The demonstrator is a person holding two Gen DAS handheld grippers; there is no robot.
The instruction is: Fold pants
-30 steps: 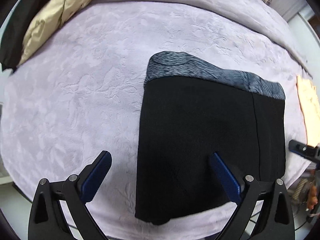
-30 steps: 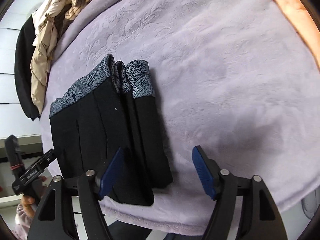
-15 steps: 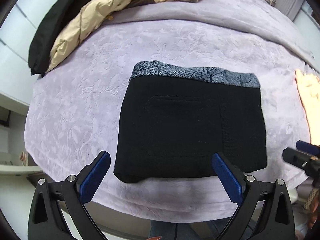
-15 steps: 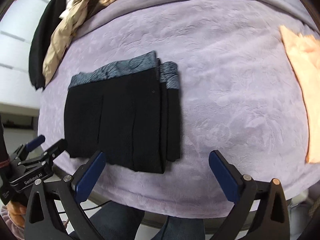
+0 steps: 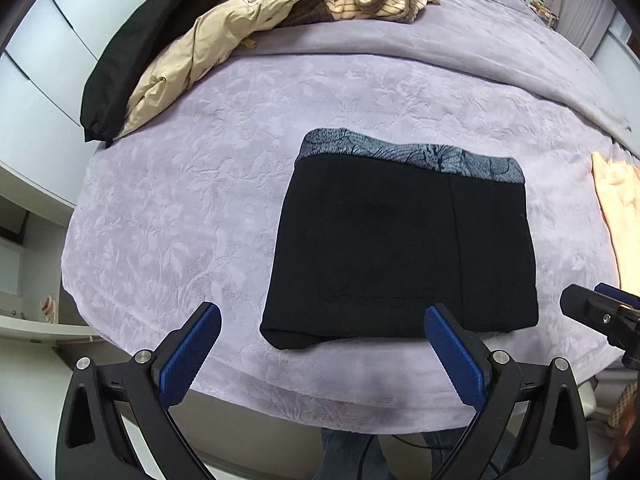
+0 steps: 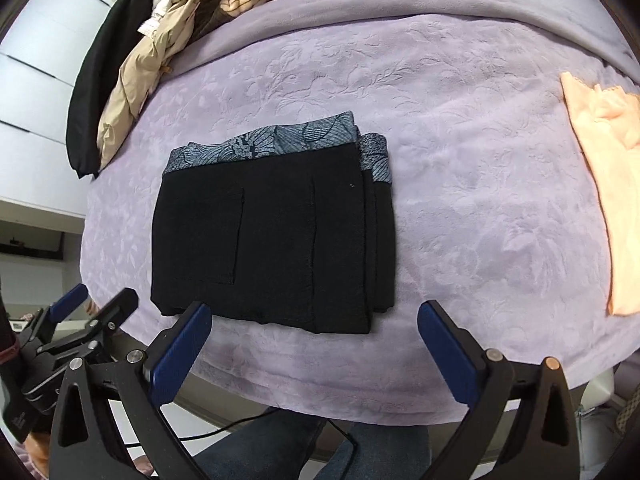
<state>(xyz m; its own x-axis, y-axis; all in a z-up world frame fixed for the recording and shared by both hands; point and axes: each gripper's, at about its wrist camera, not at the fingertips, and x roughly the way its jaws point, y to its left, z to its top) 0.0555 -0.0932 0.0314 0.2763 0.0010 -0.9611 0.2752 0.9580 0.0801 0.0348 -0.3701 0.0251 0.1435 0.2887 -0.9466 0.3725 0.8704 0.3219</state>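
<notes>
Left wrist view: folded black pants with a grey patterned waistband [image 5: 404, 252] are seen flat near the lilac blanketed bed's [image 5: 180, 208] front edge. Left tongs [image 5: 320, 354] and right tongs [image 6: 314, 354] are spread wide, nothing held.

Pants [image 5: 400, 248], black, folded, patterned grey waistband: one, on the bed [image 5: 180, 208]. Grippers: two, left gripper [image 5: 322, 334] and right gripper [image 6: 314, 338], each with two blue-padded fingers. Peach cloth [image 6: 608, 184]: one. Heap of loose clothing [image 5: 240, 36] at the bed's far side: one; separate garments within it cannot be counted.
</notes>
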